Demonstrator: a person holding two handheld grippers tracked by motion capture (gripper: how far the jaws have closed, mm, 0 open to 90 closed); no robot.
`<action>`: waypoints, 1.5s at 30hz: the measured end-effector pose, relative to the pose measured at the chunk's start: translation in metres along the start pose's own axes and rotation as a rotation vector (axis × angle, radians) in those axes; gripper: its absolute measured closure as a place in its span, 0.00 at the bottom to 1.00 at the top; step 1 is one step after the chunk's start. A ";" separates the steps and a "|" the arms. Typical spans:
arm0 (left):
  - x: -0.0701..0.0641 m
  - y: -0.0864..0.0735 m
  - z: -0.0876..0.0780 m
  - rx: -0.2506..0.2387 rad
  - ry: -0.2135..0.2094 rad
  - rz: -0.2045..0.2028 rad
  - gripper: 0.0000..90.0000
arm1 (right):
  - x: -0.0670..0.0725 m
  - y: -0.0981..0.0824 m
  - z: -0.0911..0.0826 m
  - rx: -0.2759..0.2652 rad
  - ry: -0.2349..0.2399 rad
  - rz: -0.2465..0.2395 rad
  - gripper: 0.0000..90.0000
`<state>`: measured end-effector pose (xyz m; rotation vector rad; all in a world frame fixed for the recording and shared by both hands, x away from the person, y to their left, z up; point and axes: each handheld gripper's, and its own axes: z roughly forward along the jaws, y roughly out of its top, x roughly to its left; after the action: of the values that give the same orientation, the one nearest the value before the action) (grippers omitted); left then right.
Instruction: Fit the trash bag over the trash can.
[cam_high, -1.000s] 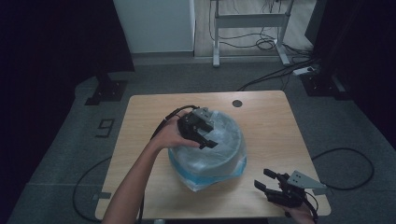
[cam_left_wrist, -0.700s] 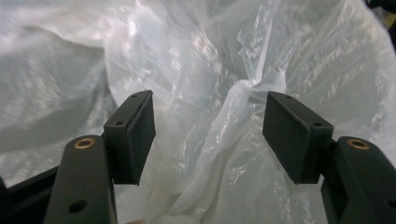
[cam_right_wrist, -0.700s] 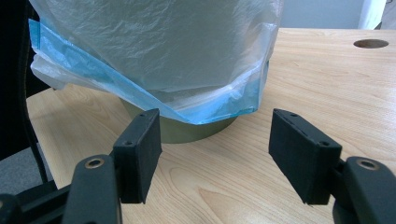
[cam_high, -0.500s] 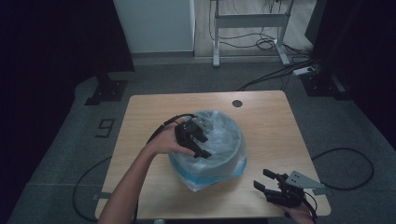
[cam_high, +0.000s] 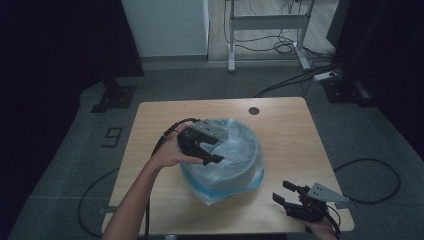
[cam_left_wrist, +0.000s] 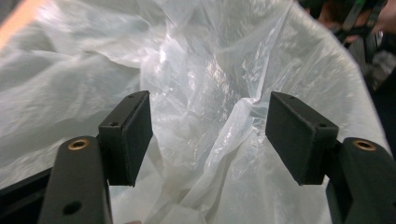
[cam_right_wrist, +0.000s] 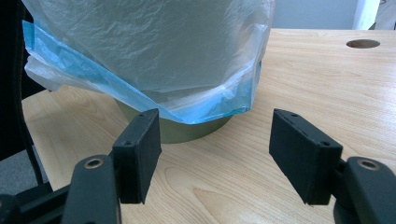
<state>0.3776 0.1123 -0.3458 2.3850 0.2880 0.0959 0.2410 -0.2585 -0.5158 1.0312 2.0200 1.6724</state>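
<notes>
A round olive-green bin (cam_high: 227, 181) stands mid-table, lined with a translucent plastic bag (cam_high: 235, 145) whose blue-edged skirt hangs over its outside. My left gripper (cam_high: 212, 151) reaches over the bin's left rim. Its jaws stand open above the crumpled liner (cam_left_wrist: 210, 84), and the left gripper (cam_left_wrist: 208, 137) has nothing pinched between its pads. My right gripper (cam_high: 281, 191) rests low at the table's front right corner. It is open and points at the bin's base (cam_right_wrist: 187, 130) and the bag's blue hem (cam_right_wrist: 154, 105) from a short way off. The right gripper (cam_right_wrist: 215, 154) touches neither.
The wooden table (cam_high: 290, 130) has a round cable hole (cam_high: 254, 110) at the back. Beyond it on the floor stand a desk frame (cam_high: 265, 22) with cables and a black stand base (cam_high: 114, 97). A cable loops on the floor at the right (cam_high: 370, 165).
My left gripper has slid a little leftward, from over the bin's middle toward its left rim. The right gripper has stayed where it was.
</notes>
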 end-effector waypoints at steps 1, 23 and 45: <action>-0.001 -0.002 -0.004 -0.019 0.010 -0.007 0.35 | 0.000 0.000 0.000 0.000 -0.001 -0.001 0.37; -0.040 -0.079 -0.069 -0.290 0.193 -0.115 0.33 | -0.003 -0.003 0.001 0.029 -0.058 -0.028 0.37; -0.092 -0.203 -0.066 -0.320 0.303 -0.276 0.33 | -0.007 -0.008 0.003 0.059 -0.106 -0.042 0.36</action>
<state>0.2422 0.2794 -0.4328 1.9894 0.6878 0.3492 0.2455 -0.2613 -0.5255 1.0656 2.0191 1.5125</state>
